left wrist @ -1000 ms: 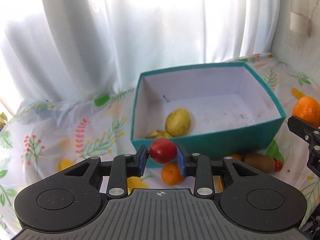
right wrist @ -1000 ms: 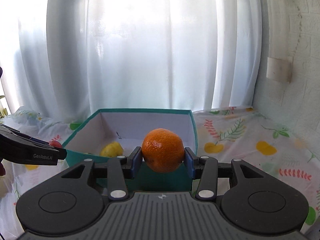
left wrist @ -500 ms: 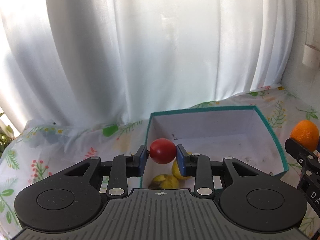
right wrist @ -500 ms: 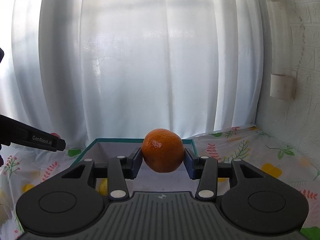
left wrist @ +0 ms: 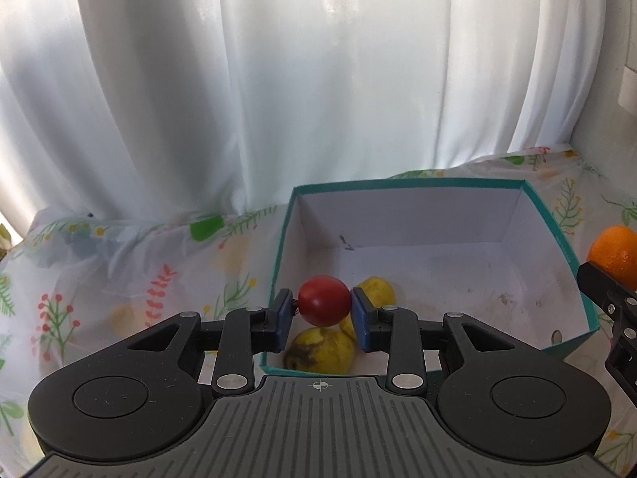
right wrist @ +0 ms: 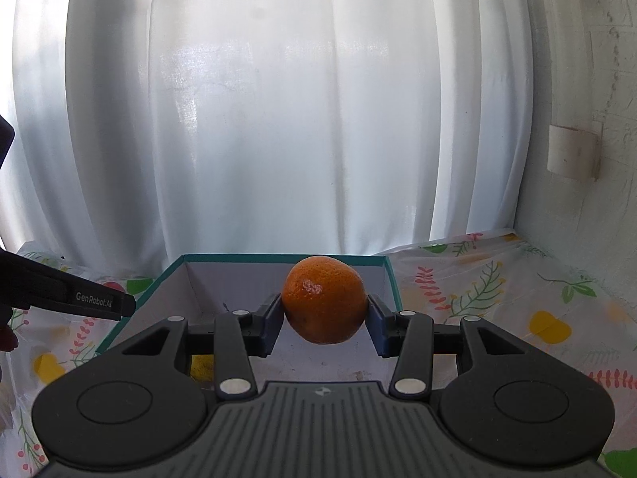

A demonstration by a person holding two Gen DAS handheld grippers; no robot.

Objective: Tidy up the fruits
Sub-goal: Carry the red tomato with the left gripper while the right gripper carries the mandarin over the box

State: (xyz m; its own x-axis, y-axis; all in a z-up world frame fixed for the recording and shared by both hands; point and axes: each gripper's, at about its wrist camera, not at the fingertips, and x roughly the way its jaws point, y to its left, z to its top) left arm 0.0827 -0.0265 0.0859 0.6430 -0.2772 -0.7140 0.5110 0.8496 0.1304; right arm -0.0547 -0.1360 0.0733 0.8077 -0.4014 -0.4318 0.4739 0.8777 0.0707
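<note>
My left gripper is shut on a small red tomato and holds it above the near left corner of the teal box. Two yellow fruits lie in that corner of the box. My right gripper is shut on an orange and holds it above the box's near side. The orange and right gripper also show at the right edge of the left wrist view. The left gripper's side shows at the left in the right wrist view.
The box stands on a white floral tablecloth against a white curtain. A white wall with a fixture closes the right side. One yellow fruit shows in the box below my right gripper.
Both grippers have risen and moved forward over the box with their fruits. The loose fruits in front of the box have dropped out of view.
</note>
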